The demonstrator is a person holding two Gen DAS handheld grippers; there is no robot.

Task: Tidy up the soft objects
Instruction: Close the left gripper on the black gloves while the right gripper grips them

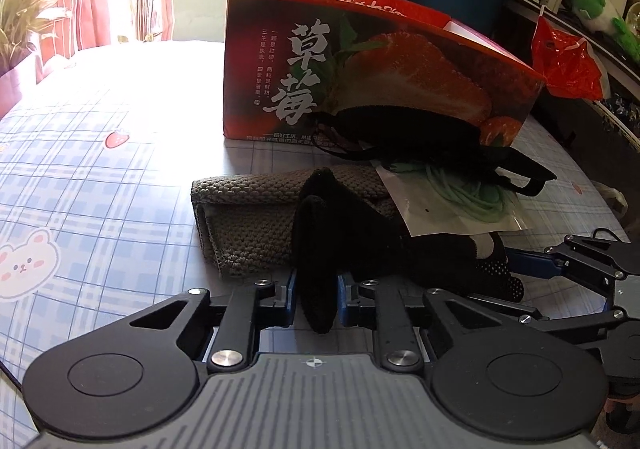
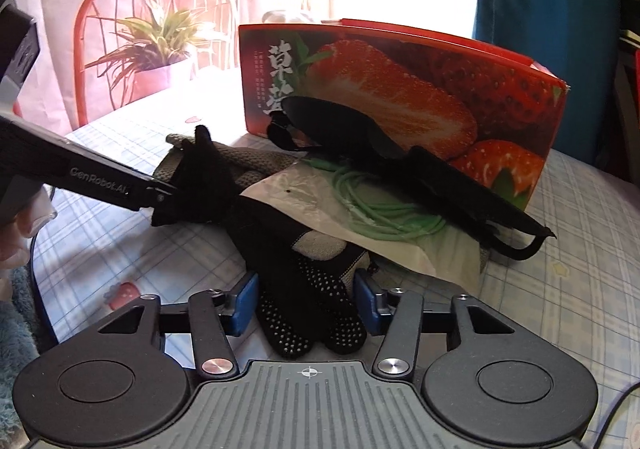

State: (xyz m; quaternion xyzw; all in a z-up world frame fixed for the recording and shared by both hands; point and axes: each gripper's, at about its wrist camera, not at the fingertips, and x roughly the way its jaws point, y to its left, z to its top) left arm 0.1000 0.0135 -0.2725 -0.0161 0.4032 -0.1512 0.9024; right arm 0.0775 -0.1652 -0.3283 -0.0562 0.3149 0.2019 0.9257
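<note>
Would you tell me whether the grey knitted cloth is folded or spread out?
Folded: the grey knitted cloth lies as a thick bundle with a doubled edge, partly under the black glove.

Both wrist views sit low and close over the tabletop (image 1: 100, 177), facing twelve o'clock toward the strawberry box (image 1: 360, 65); each shows the same soft pile.

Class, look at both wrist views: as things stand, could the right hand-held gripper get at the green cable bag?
Probably not directly: the right hand-held gripper straddles the dotted black glove, which lies between it and the green cable bag.
</note>
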